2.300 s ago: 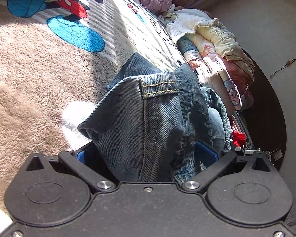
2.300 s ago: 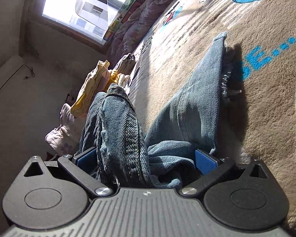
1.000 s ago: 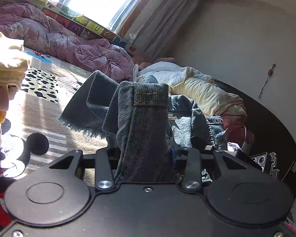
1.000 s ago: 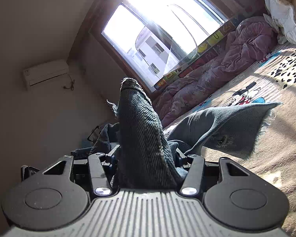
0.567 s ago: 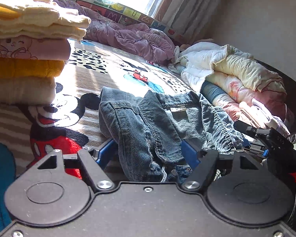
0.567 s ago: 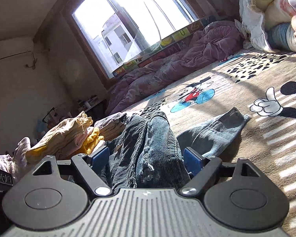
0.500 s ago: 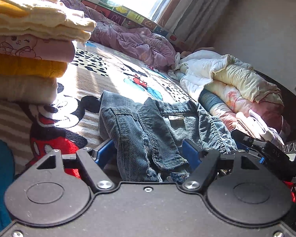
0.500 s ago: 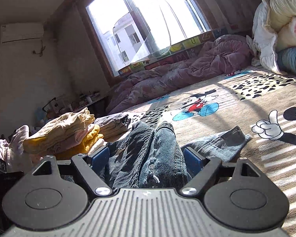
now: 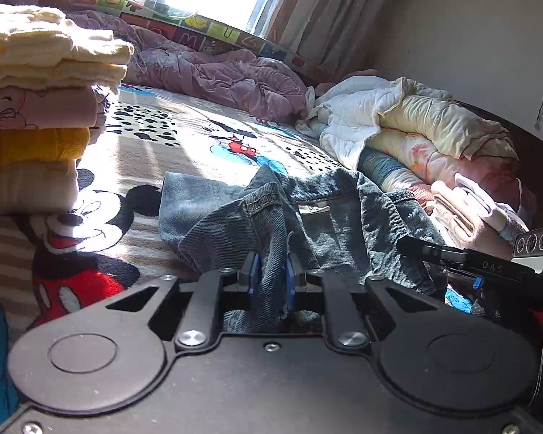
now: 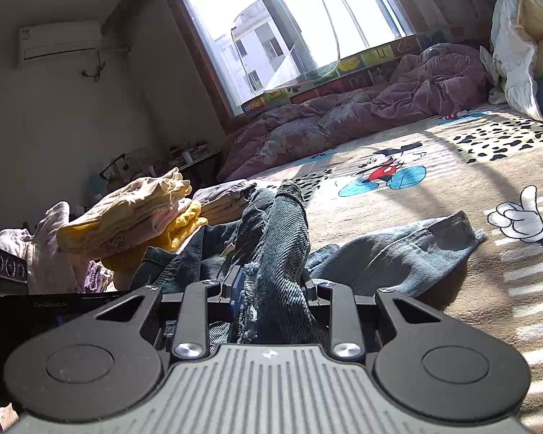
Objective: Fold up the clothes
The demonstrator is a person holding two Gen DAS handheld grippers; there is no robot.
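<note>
Blue jeans point(image 9: 344, 224) with a frayed hem lie crumpled on the cartoon-mouse blanket point(image 9: 144, 144). My left gripper point(image 9: 270, 282) sits low at their near edge. Its jaws are closing and its blue pads point(image 9: 254, 278) press on an upright fold of denim below a belt loop. In the right wrist view the jeans point(image 10: 286, 224) rise as a thick ridge out of my right gripper point(image 10: 271, 285). Those jaws are closing too, pinching that bunch. One leg point(image 10: 409, 253) lies flat to the right.
A tall stack of folded clothes point(image 9: 36, 115) stands close on the left. A purple quilt point(image 9: 217, 76) lies under the window, and rolled bedding point(image 9: 416, 126) lines the right side. Yellow and pink folded clothes point(image 10: 134, 213) sit left of the right gripper.
A second ago both grippers held the jeans up; they came down and opened wide around the denim on the bed. Now both pairs of jaws have closed on folds of it.
</note>
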